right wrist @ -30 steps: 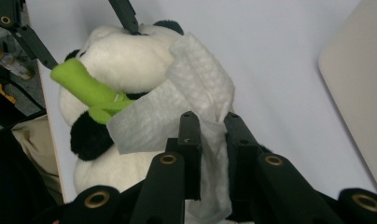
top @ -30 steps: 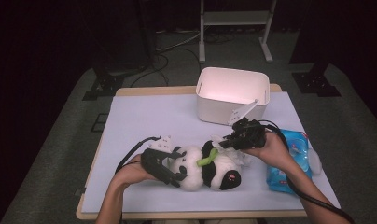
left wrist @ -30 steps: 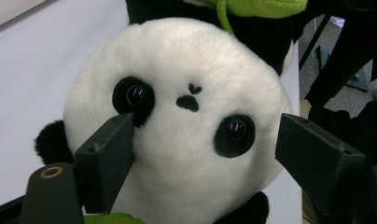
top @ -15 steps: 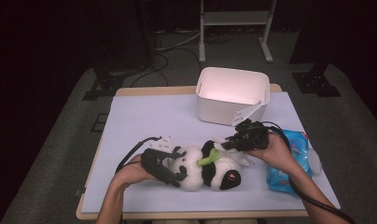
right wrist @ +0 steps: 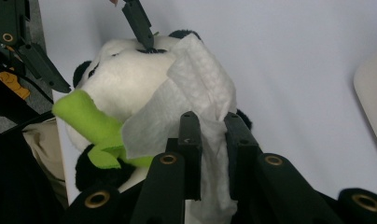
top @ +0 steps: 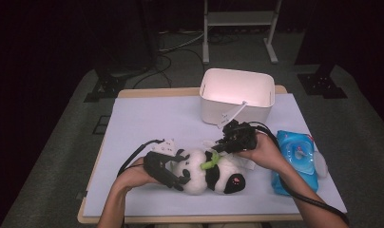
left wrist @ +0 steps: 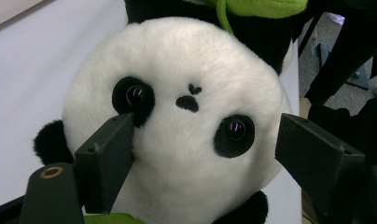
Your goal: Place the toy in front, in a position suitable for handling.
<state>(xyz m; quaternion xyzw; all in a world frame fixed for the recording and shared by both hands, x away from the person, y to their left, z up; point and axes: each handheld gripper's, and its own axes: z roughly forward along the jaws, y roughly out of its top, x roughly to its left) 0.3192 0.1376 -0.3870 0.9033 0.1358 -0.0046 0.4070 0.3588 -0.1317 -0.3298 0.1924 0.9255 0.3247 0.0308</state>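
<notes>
- Table (top: 147, 118) — broad bare surface at the back left; white bin (top: 237, 95) stands near the far edge.
- Panda toy (top: 206, 171) — lies near the front edge, head clamped between the wide-set jaws of the left gripper (top: 173, 178), likely steadying it.
- Wet wipe (right wrist: 186, 102) — pinched by the right gripper (right wrist: 210, 140), draped on the panda's head, apparently for wiping.

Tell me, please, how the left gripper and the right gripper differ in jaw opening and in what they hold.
The left gripper has its jaws wide apart around the panda toy's head; the right gripper has its jaws nearly together.
The left gripper steadies a bulky plush; the right gripper pinches a thin white wipe that drapes against the panda.
Both have black jaws and work on the same toy.
</notes>
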